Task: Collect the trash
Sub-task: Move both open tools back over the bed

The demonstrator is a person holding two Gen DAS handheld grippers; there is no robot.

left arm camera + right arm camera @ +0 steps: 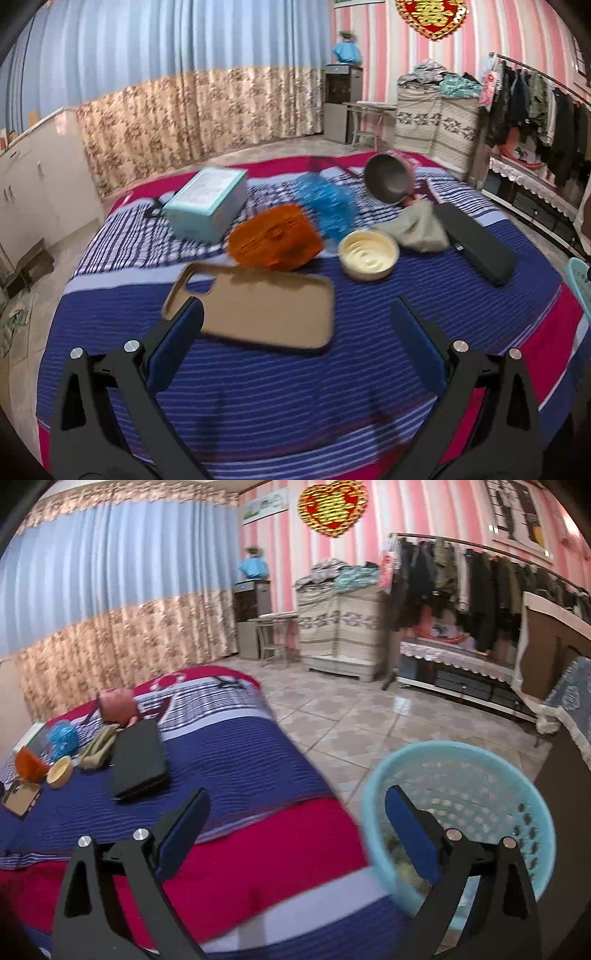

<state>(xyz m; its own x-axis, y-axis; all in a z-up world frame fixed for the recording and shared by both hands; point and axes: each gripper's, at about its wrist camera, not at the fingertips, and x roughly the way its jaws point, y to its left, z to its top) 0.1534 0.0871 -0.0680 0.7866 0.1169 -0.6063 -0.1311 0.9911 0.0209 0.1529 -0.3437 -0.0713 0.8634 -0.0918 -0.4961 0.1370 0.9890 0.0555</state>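
On the striped bed cover [258, 398] lie a tan phone case [255, 310], an orange box [275, 238], a blue crumpled plastic bag [327, 206], a cream bowl [368, 254], a beige cloth [415, 227], a black case [474, 243], a pale teal carton [207, 206] and a tipped pink pot [389, 181]. My left gripper [295, 317] is open, hovering just before the phone case, nothing between its fingers. My right gripper [295, 812] is open and empty at the bed's edge, beside a light blue mesh trash basket [480, 775] on the floor; something pale lies inside it.
White cabinets [40, 177] stand left of the bed. Tiled floor [351, 720] stretches to a covered wardrobe [340, 635], a small table [273, 627] and a clothes rack [480, 590]. A dark piece of furniture [565, 812] stands right of the basket.
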